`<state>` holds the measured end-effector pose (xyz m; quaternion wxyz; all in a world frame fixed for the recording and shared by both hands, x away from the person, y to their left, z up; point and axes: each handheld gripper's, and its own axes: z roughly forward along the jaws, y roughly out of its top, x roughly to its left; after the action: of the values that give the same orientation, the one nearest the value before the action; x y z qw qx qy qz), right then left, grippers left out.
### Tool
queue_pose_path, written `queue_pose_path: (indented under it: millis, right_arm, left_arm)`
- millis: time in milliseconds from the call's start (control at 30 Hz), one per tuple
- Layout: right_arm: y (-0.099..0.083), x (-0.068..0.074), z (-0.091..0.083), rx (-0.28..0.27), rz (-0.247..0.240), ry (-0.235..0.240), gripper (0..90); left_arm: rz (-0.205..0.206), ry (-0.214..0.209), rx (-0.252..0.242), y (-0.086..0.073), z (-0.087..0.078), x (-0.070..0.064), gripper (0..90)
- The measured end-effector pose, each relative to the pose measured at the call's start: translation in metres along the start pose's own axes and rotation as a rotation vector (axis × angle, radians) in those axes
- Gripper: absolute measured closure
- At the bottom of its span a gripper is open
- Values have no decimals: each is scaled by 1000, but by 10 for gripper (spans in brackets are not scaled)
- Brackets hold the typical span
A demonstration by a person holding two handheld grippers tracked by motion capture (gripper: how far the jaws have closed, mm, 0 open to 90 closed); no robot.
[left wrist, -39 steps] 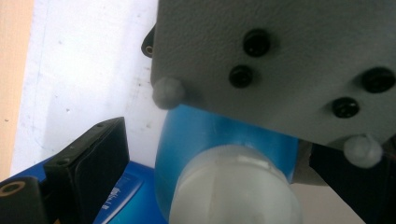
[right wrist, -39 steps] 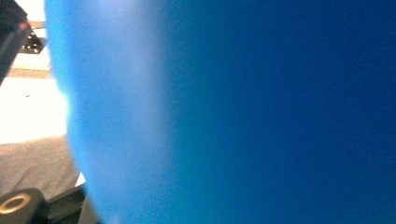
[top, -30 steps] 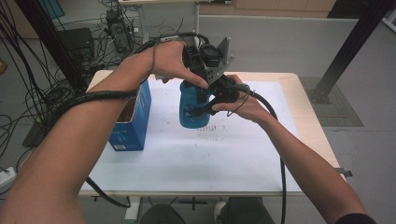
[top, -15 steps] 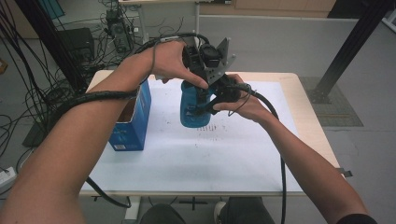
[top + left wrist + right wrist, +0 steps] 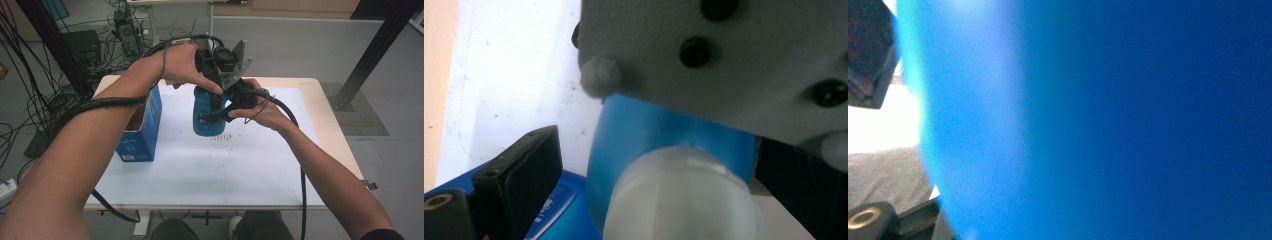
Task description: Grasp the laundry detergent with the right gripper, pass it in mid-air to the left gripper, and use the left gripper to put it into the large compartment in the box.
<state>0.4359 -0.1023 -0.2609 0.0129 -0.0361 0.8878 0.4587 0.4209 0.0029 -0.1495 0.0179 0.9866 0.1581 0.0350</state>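
Grey floor and tangled black cables surround the white-covered tabletop [image 5: 210,170]. From the high view we see a blue plastic bottle [image 5: 206,116] standing upright near the middle of the tabletop, toward its far edge, with an open blue cardboard box [image 5: 142,131] at the left edge. Compared with a second ago, almost nothing has shifted: our left gripper [image 5: 220,75] still sits over the bottle's top and our right gripper [image 5: 225,107] still presses at its side, so we judge the cap-turning is under way, not finished.

In the left gripper view, the bottle's white ribbed cap [image 5: 681,197] sits between the black jaws, which stand spread on either side; whether they touch it we cannot tell. The other gripper's grey plate [image 5: 719,60] hangs just above.

In the right gripper view, the bottle's blue wall [image 5: 1098,120] lies right against the lens, so we judge those jaws are pinching the bottle.
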Motion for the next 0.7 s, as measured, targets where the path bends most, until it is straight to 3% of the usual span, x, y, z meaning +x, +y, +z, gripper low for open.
queue_pose_path:
  millis: [700]
  right_arm:
    - [2, -2, -2, 1, 4, -2, 435]
  left_arm:
    - [1, 2, -1, -1, 2, 1, 55]
